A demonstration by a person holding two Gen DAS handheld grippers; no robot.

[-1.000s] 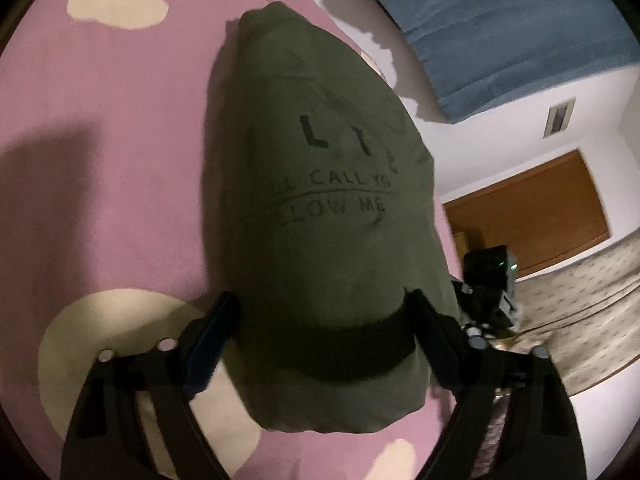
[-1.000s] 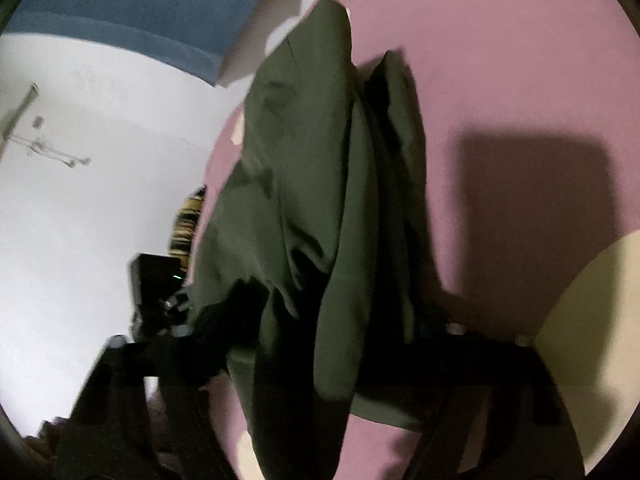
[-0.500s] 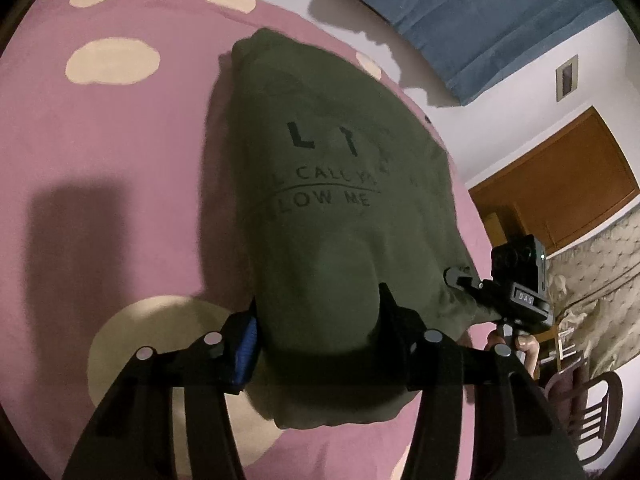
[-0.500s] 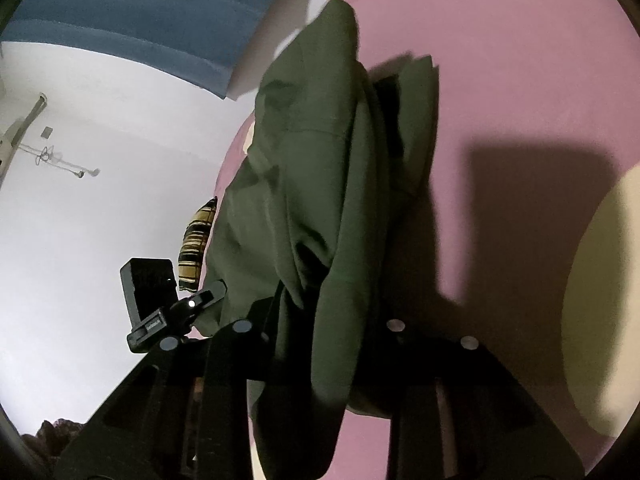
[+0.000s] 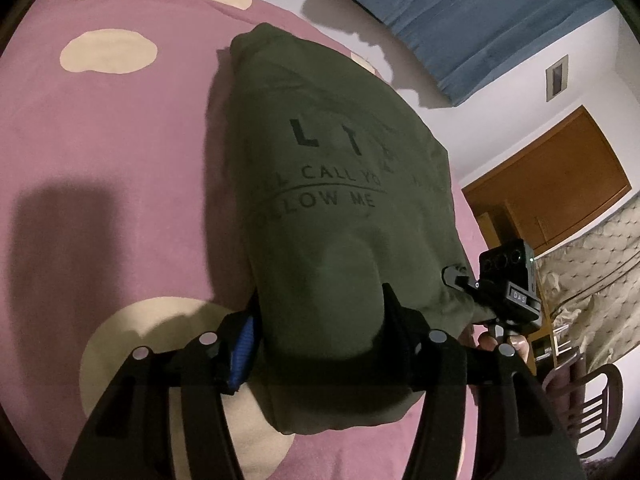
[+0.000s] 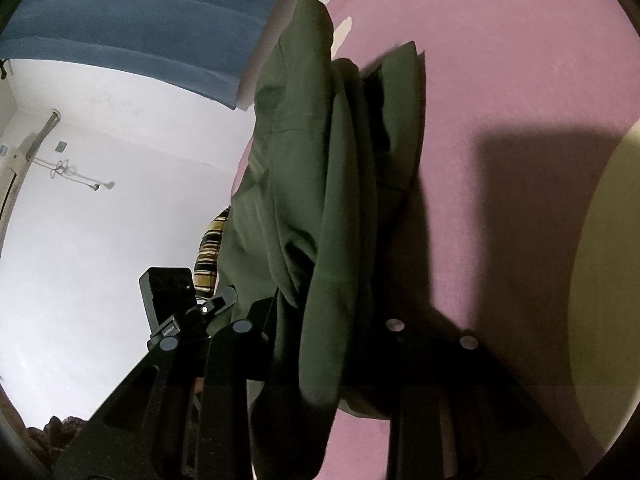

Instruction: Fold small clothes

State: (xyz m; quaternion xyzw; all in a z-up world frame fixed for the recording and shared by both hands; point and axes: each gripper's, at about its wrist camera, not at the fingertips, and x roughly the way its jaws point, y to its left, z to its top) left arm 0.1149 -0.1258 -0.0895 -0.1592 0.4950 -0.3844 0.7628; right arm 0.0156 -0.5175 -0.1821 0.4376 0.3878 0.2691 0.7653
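Note:
An olive green T-shirt [image 5: 340, 184] with dark lettering lies lengthwise on the pink bed cover [image 5: 100, 140], its near end bunched. My left gripper [image 5: 320, 312] has that bunched end between its pads, which press into the cloth while the jaws are opening slightly. In the right wrist view the same shirt [image 6: 304, 160] hangs in folds, lifted at the near end, and my right gripper [image 6: 324, 312] is shut on a thick fold of it. The fingertips are partly buried in fabric. Each gripper grips one side of the shirt's near edge.
The pink cover [image 6: 520, 80] has cream spots. Beyond the bed are a blue curtain [image 5: 480, 12], a wooden door [image 5: 560, 184], a quilted mattress [image 5: 600, 260] and a chair [image 5: 600, 400]. A striped pillow [image 6: 208, 248] shows behind the shirt.
Both grippers' jaws have narrowed onto the shirt's near end, bunching the cloth between them. The right gripper has come a little lower and closer to the bed.

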